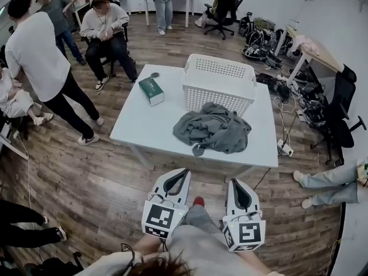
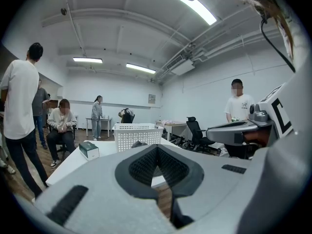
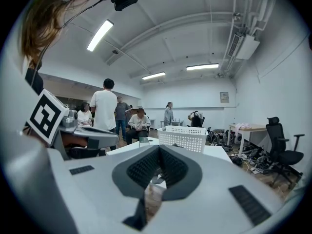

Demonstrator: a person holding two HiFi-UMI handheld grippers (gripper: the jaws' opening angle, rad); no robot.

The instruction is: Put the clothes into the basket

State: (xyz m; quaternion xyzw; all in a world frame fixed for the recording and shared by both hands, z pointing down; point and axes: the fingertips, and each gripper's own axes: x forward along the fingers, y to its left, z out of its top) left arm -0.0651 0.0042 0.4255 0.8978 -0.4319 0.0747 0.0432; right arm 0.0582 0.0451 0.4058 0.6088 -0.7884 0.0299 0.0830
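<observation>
Two grippers, left gripper [image 1: 183, 173] and right gripper [image 1: 236, 183], clenched empty, 6 o'clock of table [image 1: 144, 125]; clothes [image 1: 213, 129] heaped 6 o'clock of basket [image 1: 218, 84].

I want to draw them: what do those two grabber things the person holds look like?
The left gripper and right gripper are pale grey wedges. Their fingers have dark ribbed padding inside. Each carries a cube with black-and-white square markers.

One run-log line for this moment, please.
phase: pre-grasp | left hand-held gripper: shut, empty | right hand-held gripper: shut, empty | grey clothes: heaped on table, in front of basket
</observation>
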